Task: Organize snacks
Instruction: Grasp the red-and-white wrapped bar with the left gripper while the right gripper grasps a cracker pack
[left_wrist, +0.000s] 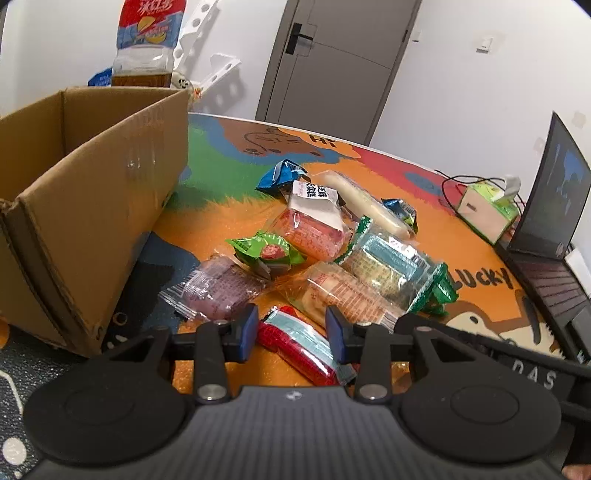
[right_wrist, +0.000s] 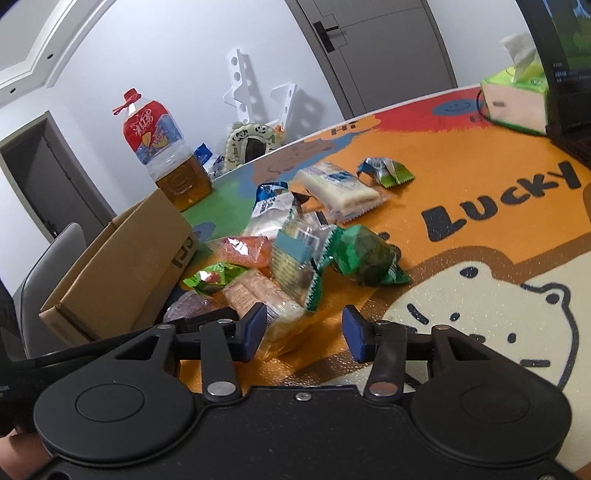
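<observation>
Reaching into the snack pile, the left tool (left_wrist: 291, 328) straddles a red packet (left_wrist: 295, 343), pads not clearly pinching; the right tool (right_wrist: 304, 330) hangs spread. Next: squeeze, lift toward the box (left_wrist: 92, 206) at left.

Ahead of the left tongs (left_wrist: 291, 334) the way is blocked by a heap of wrapped snacks (left_wrist: 332, 254), with a red packet (left_wrist: 295, 347) lying between the fingers. To their left, passage is closed off by an open cardboard box (left_wrist: 85, 206); its top is left free. Ahead and to the right of the right tongs (right_wrist: 304, 332), bare desk (right_wrist: 461, 266) is found. Farther right, a tissue box (right_wrist: 513, 99) and a laptop (right_wrist: 561, 70) stand in the way.
</observation>
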